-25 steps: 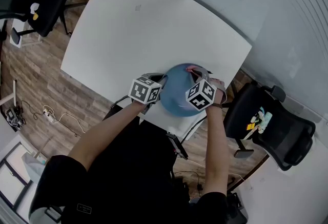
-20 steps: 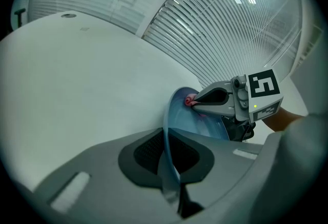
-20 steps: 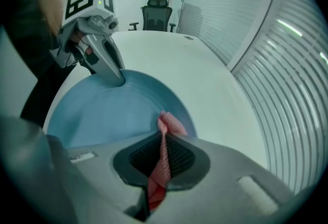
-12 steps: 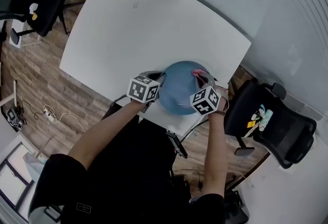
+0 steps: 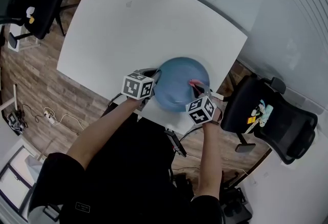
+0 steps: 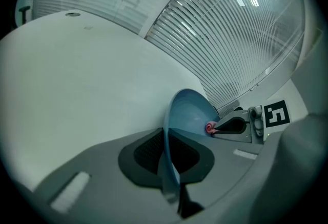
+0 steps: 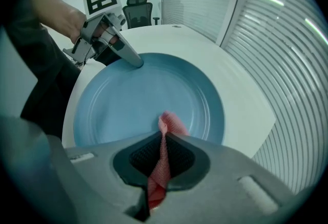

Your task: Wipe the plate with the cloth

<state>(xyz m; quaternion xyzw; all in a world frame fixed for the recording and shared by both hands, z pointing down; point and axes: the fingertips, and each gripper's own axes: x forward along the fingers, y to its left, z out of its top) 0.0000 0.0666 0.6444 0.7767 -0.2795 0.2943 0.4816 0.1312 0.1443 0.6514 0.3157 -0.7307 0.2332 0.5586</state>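
The wiping looks to be in mid-course. The plate lies on the table, close to its near edge and toward the right. Both tools are already engaged with it, so fetching the cloth and steadying the plate count as done.

The left gripper has its jaws pressed together on the plate's left rim, which runs edge-on between the pads in the left gripper view. It seems to be there only to brace the plate.

The right gripper pinches the cloth, a small pink-red bunch. A strip of it runs up between the closed jaws, and its free end pokes out past them onto the blue surface.

The cloth's end touches the plate's flat inner floor on the near right side, just inside the raised rim. That puts it across the plate from the left gripper's hold. The far and left parts of the floor, and the rim all round, lie bare and apart from the cloth.

No dirt or wet streak shows on the plate, so I cannot tell which parts have been wiped. By my reading, the cloth has yet to sweep the rest of the floor and the rim. The small bunch covers little at once, so several passes seem likely.
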